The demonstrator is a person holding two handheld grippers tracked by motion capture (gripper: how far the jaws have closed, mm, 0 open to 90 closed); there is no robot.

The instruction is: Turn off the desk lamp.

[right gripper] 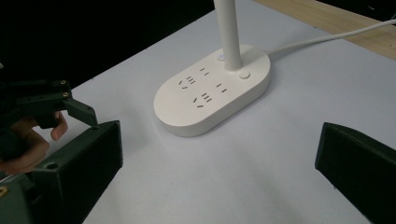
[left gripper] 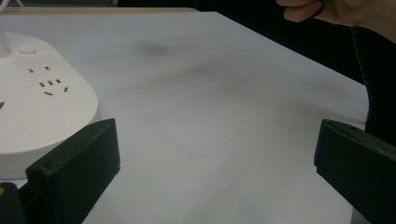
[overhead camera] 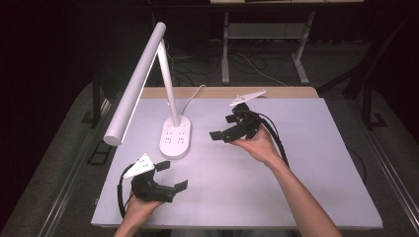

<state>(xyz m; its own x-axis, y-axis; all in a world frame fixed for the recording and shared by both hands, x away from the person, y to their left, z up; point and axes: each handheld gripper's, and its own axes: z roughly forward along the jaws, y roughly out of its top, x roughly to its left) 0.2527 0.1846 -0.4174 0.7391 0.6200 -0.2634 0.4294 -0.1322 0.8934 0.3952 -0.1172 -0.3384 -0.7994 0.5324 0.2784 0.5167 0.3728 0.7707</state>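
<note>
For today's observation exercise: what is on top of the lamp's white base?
On the base: outlet slots, a round button, and the upright stem rising from it. Anything directly behind the stem is covered.

one desk lamp [overhead camera: 168, 98], two grippers, one table [overhead camera: 316, 163]

A tall white desk lamp [overhead camera: 143, 79] stands on a flat white table [overhead camera: 321, 163]. Its oval base [overhead camera: 176, 137] has plug holes, and a white cord [overhead camera: 191, 98] runs off behind. The left black gripper [overhead camera: 170, 176] is near the front edge, jaws wide apart. The right black gripper [overhead camera: 221, 127] is just beside the base, jaws apart too.
</note>
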